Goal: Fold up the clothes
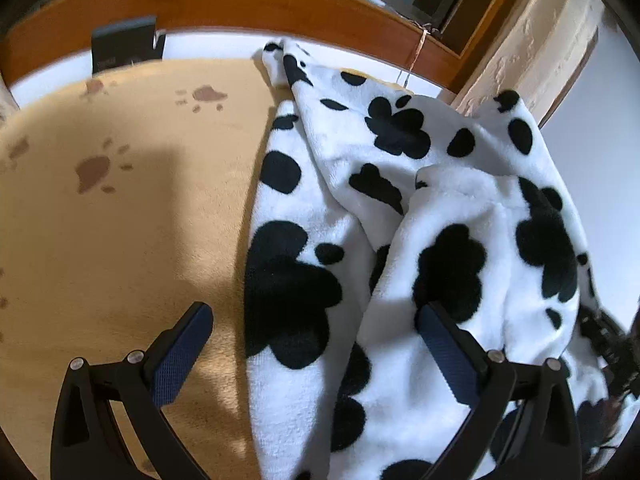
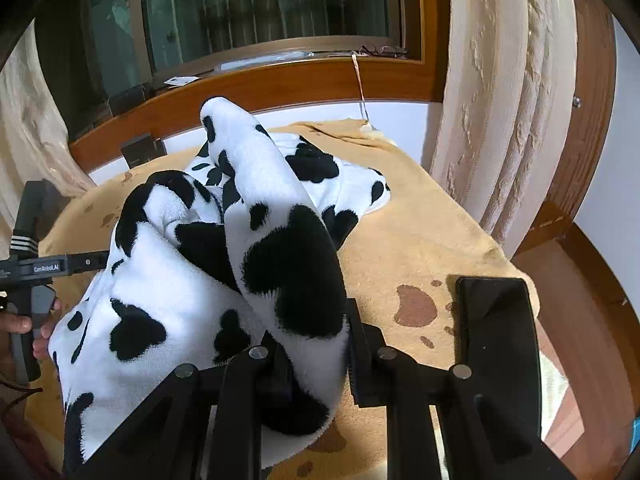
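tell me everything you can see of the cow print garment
The cow print garment is fluffy white fleece with black blotches, crumpled and partly folded over itself on the tan paw-print blanket. The right gripper is shut on one bunched fold. The left gripper is open, one finger over the fabric.

Maker's mark: "GenRobot.AI", white letters on the black body of the left gripper [image 2: 48, 269], seen off to the left of the right gripper [image 2: 312, 364].
Dark box [image 1: 126, 46]: pale print on its face, far ahead of the left gripper, too blurred to read.
Other text: none legible.
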`<state>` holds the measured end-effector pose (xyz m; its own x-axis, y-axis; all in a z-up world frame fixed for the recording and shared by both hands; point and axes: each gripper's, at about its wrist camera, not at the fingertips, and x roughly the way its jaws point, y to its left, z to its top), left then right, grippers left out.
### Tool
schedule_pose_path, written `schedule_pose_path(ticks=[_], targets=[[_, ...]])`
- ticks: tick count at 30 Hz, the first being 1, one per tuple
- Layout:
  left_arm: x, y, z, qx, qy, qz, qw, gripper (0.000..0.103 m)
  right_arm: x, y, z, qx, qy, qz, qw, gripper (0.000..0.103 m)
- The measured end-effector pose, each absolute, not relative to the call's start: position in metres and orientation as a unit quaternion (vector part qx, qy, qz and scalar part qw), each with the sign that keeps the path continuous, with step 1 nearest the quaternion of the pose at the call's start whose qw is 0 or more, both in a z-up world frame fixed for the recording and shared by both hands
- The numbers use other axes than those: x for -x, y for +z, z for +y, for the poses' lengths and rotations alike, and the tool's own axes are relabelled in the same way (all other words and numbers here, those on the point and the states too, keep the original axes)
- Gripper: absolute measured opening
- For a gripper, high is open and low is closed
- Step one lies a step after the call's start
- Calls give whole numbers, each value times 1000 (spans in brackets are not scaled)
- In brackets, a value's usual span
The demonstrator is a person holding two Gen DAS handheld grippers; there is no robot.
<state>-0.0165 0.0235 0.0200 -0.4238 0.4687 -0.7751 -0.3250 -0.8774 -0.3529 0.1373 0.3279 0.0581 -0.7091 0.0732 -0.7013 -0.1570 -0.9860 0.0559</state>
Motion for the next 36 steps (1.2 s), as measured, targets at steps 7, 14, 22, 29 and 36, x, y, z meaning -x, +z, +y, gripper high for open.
schedule_pose_path(ticks=[7,14,22,29,36], targets=[[31,28,10,478,816,-134,297,103,-136,50,333,378,921,78,54,20],[44,9,30,506,722,-192,430,103,-133,48,337,375,922,86,49,20],[40,11,41,492,716,-180,462,103,-132,47,340,375,921,92,46,20],[34,14,38,498,714,-187,455,37,-134,50,340,366,924,99,40,20],[-7,79,-25,386,756,-223,480,17,-143,80,323,313,946,77,-8,21]])
